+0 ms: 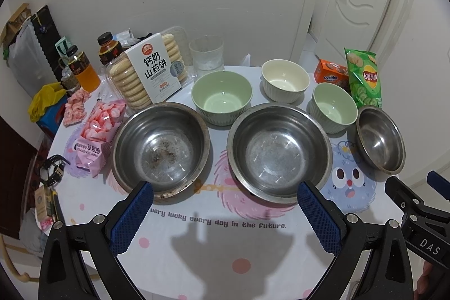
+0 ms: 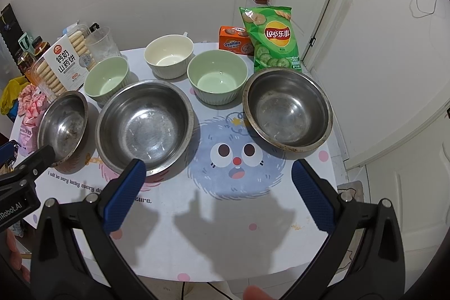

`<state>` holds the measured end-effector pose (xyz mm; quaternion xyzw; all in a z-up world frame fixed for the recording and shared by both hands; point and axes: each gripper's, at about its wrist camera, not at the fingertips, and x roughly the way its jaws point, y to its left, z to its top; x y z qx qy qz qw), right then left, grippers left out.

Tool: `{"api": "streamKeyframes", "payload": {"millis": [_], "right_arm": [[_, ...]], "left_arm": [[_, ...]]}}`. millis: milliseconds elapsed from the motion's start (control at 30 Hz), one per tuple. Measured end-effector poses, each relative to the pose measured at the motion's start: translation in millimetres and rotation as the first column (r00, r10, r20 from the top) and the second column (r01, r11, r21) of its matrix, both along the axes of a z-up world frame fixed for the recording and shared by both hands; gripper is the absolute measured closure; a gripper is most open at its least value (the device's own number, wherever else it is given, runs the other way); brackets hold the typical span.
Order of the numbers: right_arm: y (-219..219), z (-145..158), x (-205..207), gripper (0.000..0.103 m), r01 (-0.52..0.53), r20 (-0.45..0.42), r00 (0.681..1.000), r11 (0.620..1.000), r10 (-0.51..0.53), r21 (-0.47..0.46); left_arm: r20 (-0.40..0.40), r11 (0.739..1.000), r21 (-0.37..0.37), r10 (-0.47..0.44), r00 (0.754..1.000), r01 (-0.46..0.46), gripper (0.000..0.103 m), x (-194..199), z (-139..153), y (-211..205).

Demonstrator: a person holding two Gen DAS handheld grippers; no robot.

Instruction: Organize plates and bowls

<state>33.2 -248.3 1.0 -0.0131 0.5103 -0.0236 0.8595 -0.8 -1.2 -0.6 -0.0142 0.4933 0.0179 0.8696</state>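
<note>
Blue-padded fingers [image 1: 132,218] of the left gripper [image 1: 225,212] stand wide apart at the bottom of its frame, holding nothing; the right gripper [image 2: 219,193] hovers the same way, its fingers spread and empty over the cartoon-printed worktop [image 2: 213,243]. Just beyond them, across the middle of the left view, sit three steel bowls: a stained one [image 1: 161,149] left of centre, a cleaner one [image 1: 278,152] beside it, and a smaller one [image 1: 379,139] at the right edge. Behind these stand two green ribbed bowls [image 1: 222,96] [image 1: 333,107] and a cream bowl [image 1: 285,80] toward the upper centre. Snack packets and bottles crowd the upper left, a green crisp bag [image 1: 364,76] the upper right. No plates are visible.

Nothing looks nested yet, so I judge the job is at its start. A sound first move would be pinching one rim squarely, lifting clear of its neighbours, and lowering it level into a like-sized bowl so the steel does not slip or clatter.
</note>
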Motion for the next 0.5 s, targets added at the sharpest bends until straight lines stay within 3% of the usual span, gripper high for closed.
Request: {"api": "streamKeyframes", "payload": {"millis": [500], "right_arm": [[0.5, 0.1, 0.8, 0.000, 0.001, -0.002, 1.000, 1.000, -0.001, 0.000]], "left_arm": [[-0.001, 1.000, 0.001, 0.000, 1.000, 0.000, 0.000, 0.8, 0.0, 0.1]]}}
